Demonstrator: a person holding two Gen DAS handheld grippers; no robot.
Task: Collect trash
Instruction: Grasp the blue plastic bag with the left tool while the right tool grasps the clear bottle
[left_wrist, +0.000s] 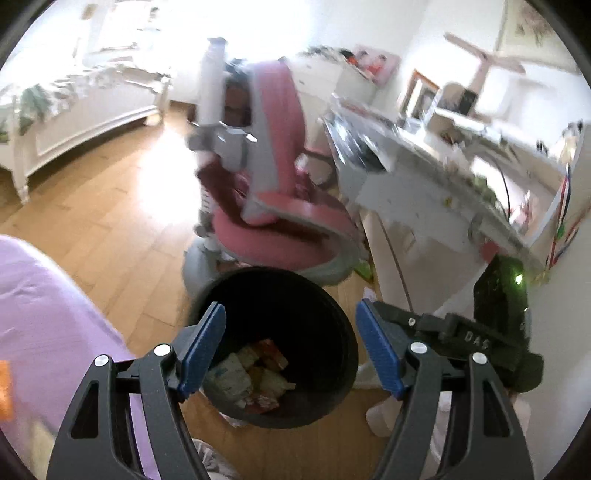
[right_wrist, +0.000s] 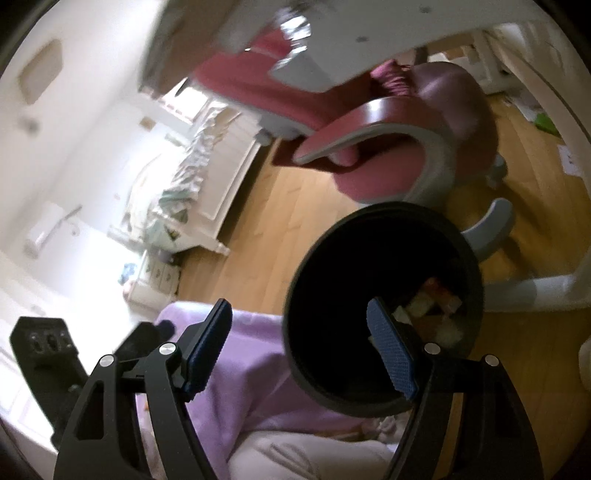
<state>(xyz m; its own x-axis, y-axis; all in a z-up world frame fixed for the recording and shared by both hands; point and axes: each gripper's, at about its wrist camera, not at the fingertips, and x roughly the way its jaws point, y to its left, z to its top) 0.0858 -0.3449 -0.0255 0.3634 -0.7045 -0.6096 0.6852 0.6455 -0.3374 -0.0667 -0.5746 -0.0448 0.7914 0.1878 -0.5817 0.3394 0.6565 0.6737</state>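
A black round trash bin (left_wrist: 332, 325) stands on the wooden floor, with crumpled wrappers and paper (left_wrist: 255, 373) at its bottom. My left gripper (left_wrist: 291, 350) is open and empty, held above the bin's mouth. The right gripper's black body (left_wrist: 498, 325) shows at the right of the left wrist view. In the right wrist view the bin (right_wrist: 325, 302) is just ahead, trash (right_wrist: 432, 310) inside it. My right gripper (right_wrist: 301, 347) is open and empty over the bin's near rim.
A pink and grey desk chair (left_wrist: 280, 206) stands right behind the bin. A cluttered white desk (left_wrist: 424, 162) is to the right, a white bed (left_wrist: 74, 122) at far left. Purple cloth (left_wrist: 48, 314) lies at my near left; it also shows in the right wrist view (right_wrist: 251, 369).
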